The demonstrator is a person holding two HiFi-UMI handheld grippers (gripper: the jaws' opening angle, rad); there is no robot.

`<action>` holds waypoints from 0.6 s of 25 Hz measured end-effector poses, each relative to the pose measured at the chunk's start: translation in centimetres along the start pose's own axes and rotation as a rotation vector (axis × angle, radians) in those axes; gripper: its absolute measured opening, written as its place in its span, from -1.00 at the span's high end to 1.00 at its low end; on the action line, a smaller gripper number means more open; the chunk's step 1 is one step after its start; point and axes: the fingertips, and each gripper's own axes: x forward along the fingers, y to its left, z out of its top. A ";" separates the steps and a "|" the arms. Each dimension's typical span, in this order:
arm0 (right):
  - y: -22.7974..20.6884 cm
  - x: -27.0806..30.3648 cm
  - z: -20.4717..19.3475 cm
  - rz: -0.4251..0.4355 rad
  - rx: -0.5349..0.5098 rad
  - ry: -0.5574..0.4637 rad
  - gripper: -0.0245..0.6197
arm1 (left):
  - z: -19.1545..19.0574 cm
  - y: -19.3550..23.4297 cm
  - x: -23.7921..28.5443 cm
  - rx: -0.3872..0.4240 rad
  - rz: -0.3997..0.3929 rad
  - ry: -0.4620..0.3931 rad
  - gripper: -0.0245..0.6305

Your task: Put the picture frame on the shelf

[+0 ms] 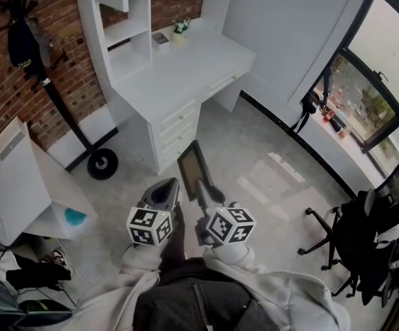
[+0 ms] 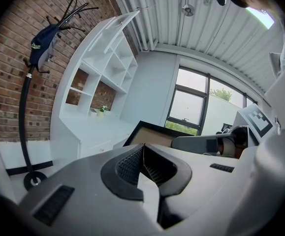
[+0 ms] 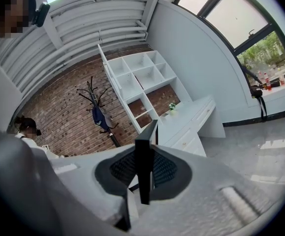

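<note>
Over grey floor (image 1: 275, 171), black-edged picture frame (image 1: 193, 167) shows tan backing.

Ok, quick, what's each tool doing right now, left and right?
Left tool: closed, nothing between its jaws.
Right tool: closed on the picture frame, gripping it by its edge.

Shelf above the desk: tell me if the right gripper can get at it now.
Probably not: open floor separates the right gripper, shut on the picture frame, from the shelf. Nothing blocks the way; stepping closer should do.
</note>
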 end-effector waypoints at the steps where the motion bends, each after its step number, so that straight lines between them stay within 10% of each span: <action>1: -0.1 0.1 0.1 0.000 0.000 0.001 0.79 | 0.0 0.0 0.2 -0.001 -0.002 -0.001 0.91; 15: -1.4 4.0 1.9 0.005 -0.019 -0.001 0.79 | 2.0 2.3 4.0 0.007 -0.018 -0.016 0.91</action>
